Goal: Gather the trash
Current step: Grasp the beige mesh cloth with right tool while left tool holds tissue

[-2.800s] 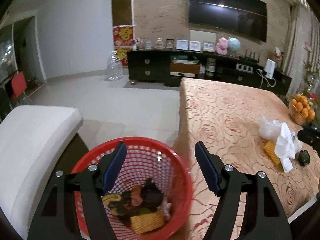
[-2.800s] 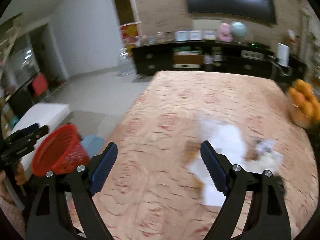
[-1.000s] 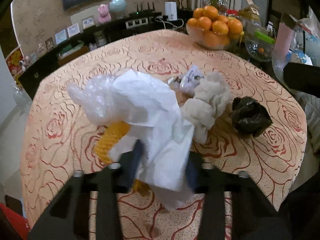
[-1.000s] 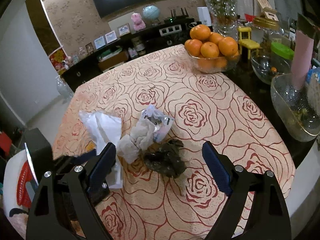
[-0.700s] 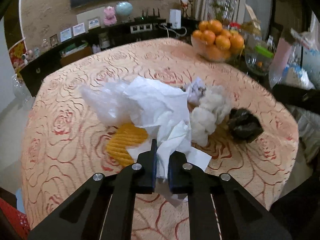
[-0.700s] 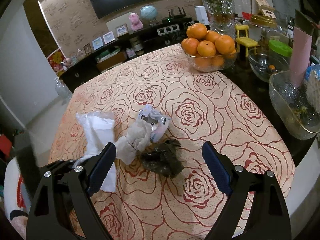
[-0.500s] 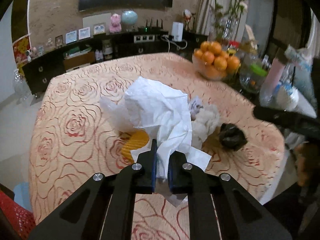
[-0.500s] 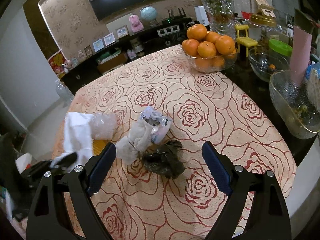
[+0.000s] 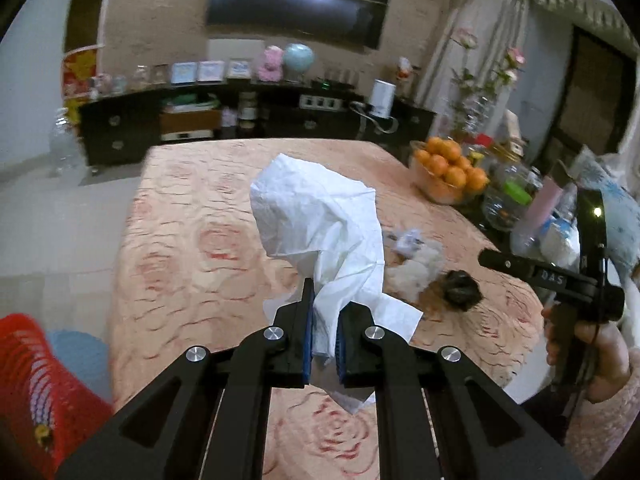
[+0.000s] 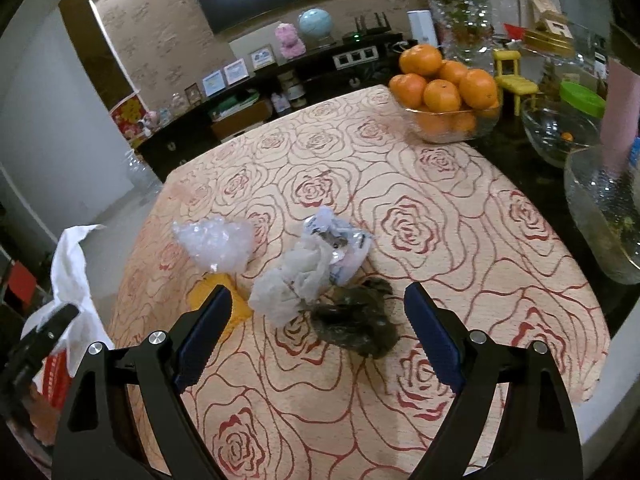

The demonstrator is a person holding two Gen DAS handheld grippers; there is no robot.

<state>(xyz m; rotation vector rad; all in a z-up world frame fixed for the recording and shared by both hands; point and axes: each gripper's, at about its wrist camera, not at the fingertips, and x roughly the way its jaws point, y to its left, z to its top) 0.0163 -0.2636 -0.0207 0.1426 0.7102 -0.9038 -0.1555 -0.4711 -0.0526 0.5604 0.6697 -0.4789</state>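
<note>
My left gripper (image 9: pixel 322 330) is shut on a white crumpled tissue (image 9: pixel 320 220) and holds it lifted off the table, near the table's left edge. The tissue also shows at the far left of the right wrist view (image 10: pixel 68 264). The red trash basket (image 9: pixel 28 392) is low at the left. My right gripper (image 10: pixel 316 336) is open above the remaining pile: a dark crumpled wad (image 10: pixel 356 320), a whitish wad (image 10: pixel 292 284), a printed wrapper (image 10: pixel 340 244), a clear plastic bag (image 10: pixel 216 244) and a yellow piece (image 10: pixel 224 304).
The table (image 10: pixel 440 208) has a rose-patterned cloth. A glass bowl of oranges (image 10: pixel 448 96) stands at its far right, with glass bowls (image 10: pixel 560 132) and jars beyond. A dark TV cabinet (image 9: pixel 240 120) lines the back wall. A blue stool (image 9: pixel 80 356) is beside the basket.
My left gripper closed on the white tissue and lifted it up and back toward the left, off the pile. The right gripper stayed open over the pile.
</note>
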